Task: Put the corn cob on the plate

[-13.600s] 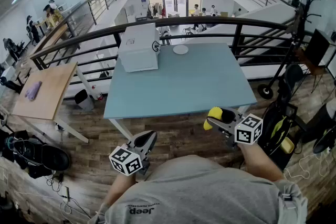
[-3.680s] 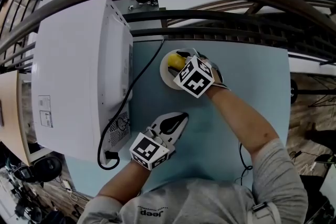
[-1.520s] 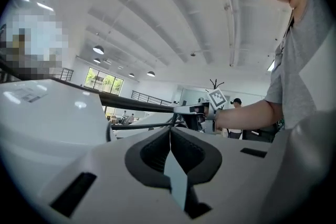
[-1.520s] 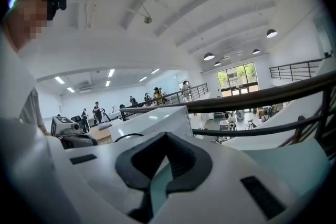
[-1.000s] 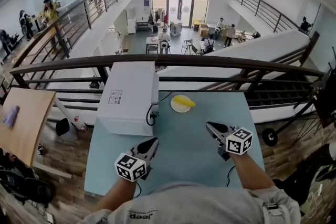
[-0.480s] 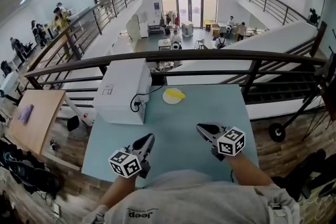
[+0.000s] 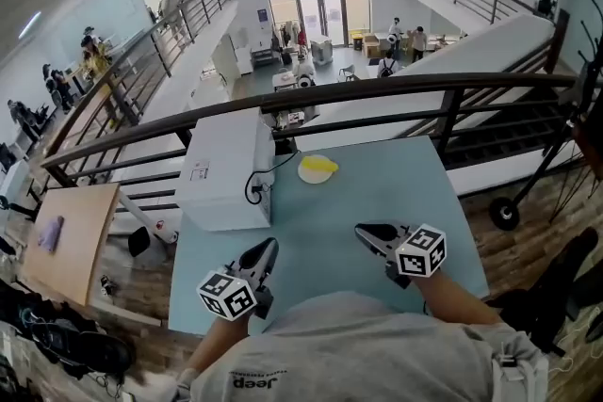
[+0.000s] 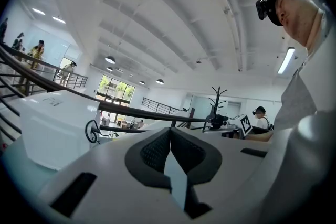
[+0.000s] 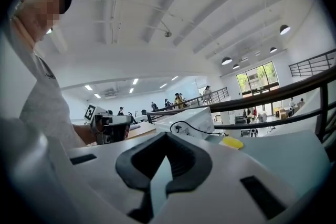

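Corn cob (image 7: 321,164) lay on plate (image 7: 307,174) at far side of counter (image 7: 396,188), no longer carried by right gripper (image 7: 362,230), right gripper and left gripper (image 7: 268,248) drawn back near counter's front edge, well apart from plate, both jaws clenched, empty.

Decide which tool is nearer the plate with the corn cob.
Right, narrowly. The right tool sits on the person's side of the plate, offset right; the left tool sits offset left and farther back toward the person.
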